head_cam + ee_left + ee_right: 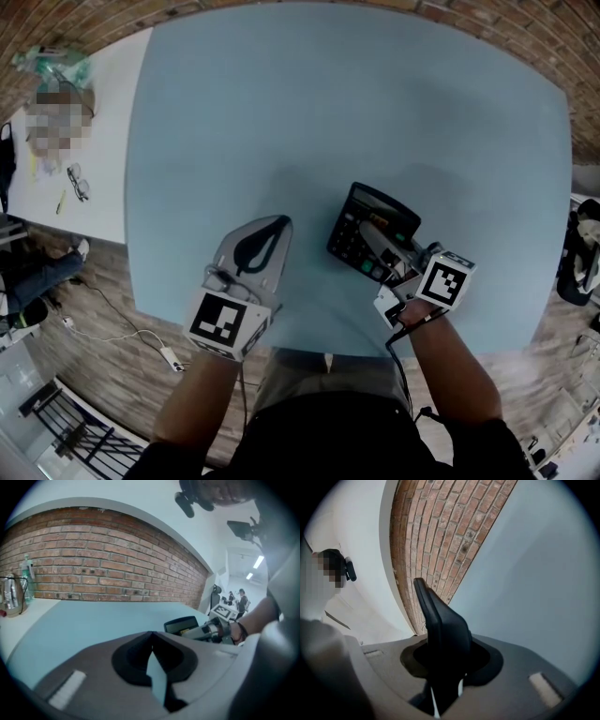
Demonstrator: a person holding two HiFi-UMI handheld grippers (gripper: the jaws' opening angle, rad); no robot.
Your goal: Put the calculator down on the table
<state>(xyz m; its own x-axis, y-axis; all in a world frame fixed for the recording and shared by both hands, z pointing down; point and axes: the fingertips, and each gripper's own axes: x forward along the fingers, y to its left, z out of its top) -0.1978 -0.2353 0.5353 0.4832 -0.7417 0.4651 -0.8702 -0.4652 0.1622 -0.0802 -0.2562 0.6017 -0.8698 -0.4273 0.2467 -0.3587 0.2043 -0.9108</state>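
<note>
A black calculator (pixel 382 210) hangs tilted just above the light blue table (pixel 328 112), right of the middle and near the front edge. My right gripper (pixel 372 236) is shut on its near part, one finger lying across the keys. In the right gripper view the calculator (pixel 440 620) stands edge-on between the jaws of the right gripper (pixel 442 656). My left gripper (pixel 270 231) hovers to the left of it, shut and empty, tips touching. The left gripper view shows the left gripper (pixel 151 635) closed, with the calculator (pixel 180 625) and the right gripper (pixel 206 631) beyond it to the right.
A white table (pixel 103 141) adjoins at the left with bottles (pixel 52 64), glasses (pixel 78 183) and small items. A brick wall (pixel 103 559) runs behind the tables. A cable and power strip (pixel 171 356) lie on the wooden floor at the lower left.
</note>
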